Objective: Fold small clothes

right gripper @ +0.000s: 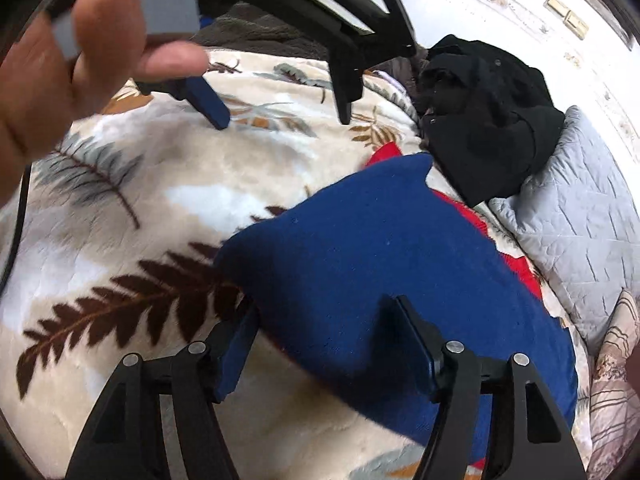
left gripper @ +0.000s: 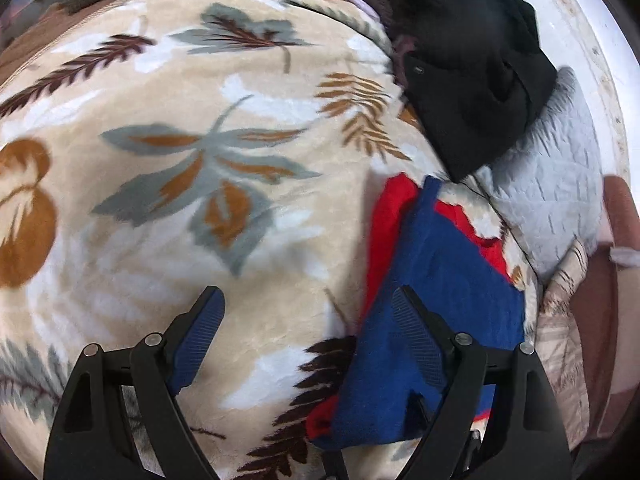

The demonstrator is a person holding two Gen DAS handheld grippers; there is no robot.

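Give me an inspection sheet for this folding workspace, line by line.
Surface: cream leaf-print blanket, plush, spread over a bed.
Job's things: blue garment lying on a red garment, both resting on the blanket.
Clutter: black clothing pile at the far side; grey quilted pillow beside it; patterned cushion at the right edge.
Grippers: left gripper with jaws open, over the blanket at the blue garment's edge, holding nothing. Right gripper with jaws open, its fingers down at the blue garment's near edge; contact cannot be confirmed. Left hand visible on its gripper.
Cables: thin black cable along the left edge.
Surroundings: white wall behind the bed.
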